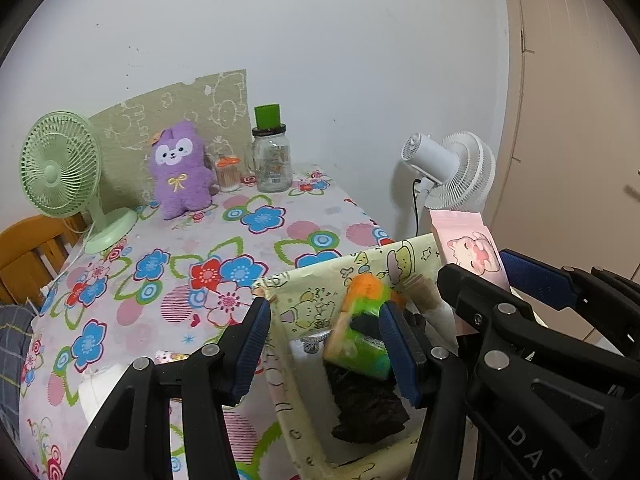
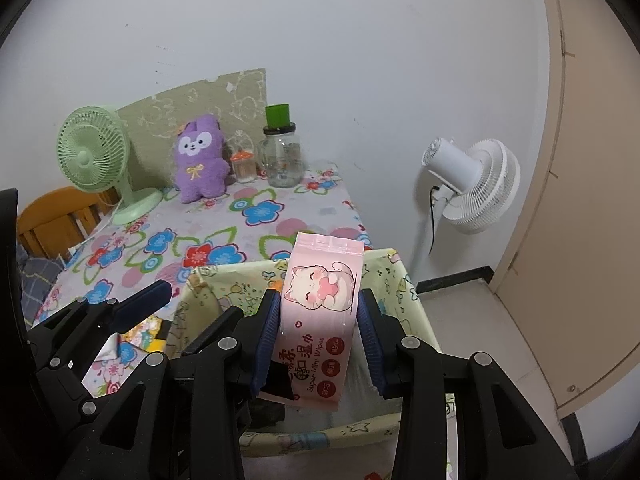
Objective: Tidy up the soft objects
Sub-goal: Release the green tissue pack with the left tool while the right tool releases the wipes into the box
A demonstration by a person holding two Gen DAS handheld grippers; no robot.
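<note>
A cartoon-printed fabric basket sits at the near right corner of the table. My left gripper is open above its mouth; a blurred green and orange soft item is between the fingers, apart from the left one, over a dark item in the basket. My right gripper is shut on a pink pack of wet wipes and holds it upright over the basket. The pack also shows in the left wrist view. A purple plush toy stands at the back of the table.
The table has a flowered cloth. A green desk fan stands at the back left. A glass jar with a green cap and a small orange-lidded jar stand at the back. A white floor fan stands right of the table.
</note>
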